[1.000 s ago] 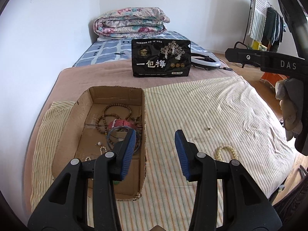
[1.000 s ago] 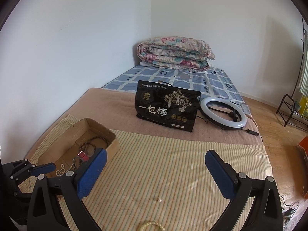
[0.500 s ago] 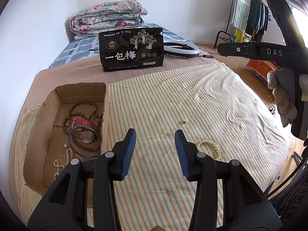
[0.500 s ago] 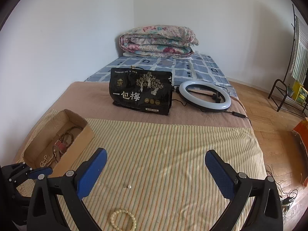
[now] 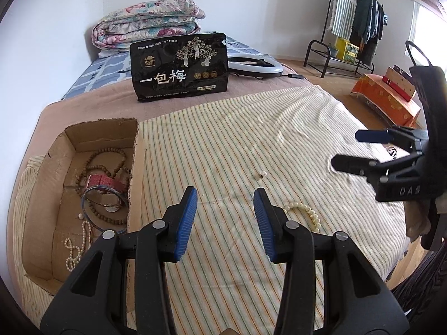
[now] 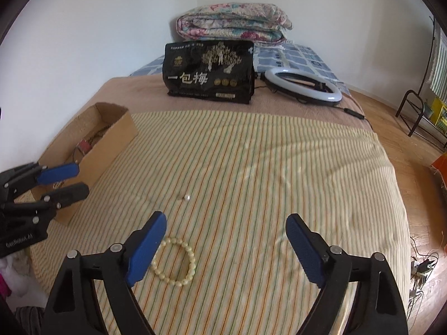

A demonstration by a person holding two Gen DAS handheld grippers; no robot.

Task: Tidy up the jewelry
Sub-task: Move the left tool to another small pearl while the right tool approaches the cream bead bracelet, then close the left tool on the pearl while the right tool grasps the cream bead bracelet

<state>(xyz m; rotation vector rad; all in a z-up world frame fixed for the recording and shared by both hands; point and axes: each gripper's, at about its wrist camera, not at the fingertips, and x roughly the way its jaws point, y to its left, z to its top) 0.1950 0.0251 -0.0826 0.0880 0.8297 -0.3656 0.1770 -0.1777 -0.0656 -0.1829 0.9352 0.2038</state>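
Observation:
A cream bead bracelet [image 6: 178, 262] lies on the striped sheet, just right of my right gripper's left finger; it also shows in the left wrist view [image 5: 306, 213]. A single small pearl [image 6: 186, 197] lies farther out on the sheet, also in the left wrist view [image 5: 262, 174]. A cardboard box [image 5: 36, 195] at the left holds wooden bead strands, a red strap, a blue bangle and a pearl strand. My left gripper [image 5: 225, 209] is open and empty above the sheet beside the box. My right gripper [image 6: 226, 240] is wide open and empty above the bracelet.
A black snack bag [image 6: 209, 72] stands at the back of the bed, with a ring light [image 6: 303, 85] to its right and a folded quilt [image 6: 234, 25] behind. A clothes rack [image 5: 354, 25] and an orange box [image 5: 385, 97] stand on the floor at the right.
Both grippers have moved toward the bracelet. My left gripper swung right, away from over the box. My right gripper came lower and closer, so the bracelet now lies by its left finger.

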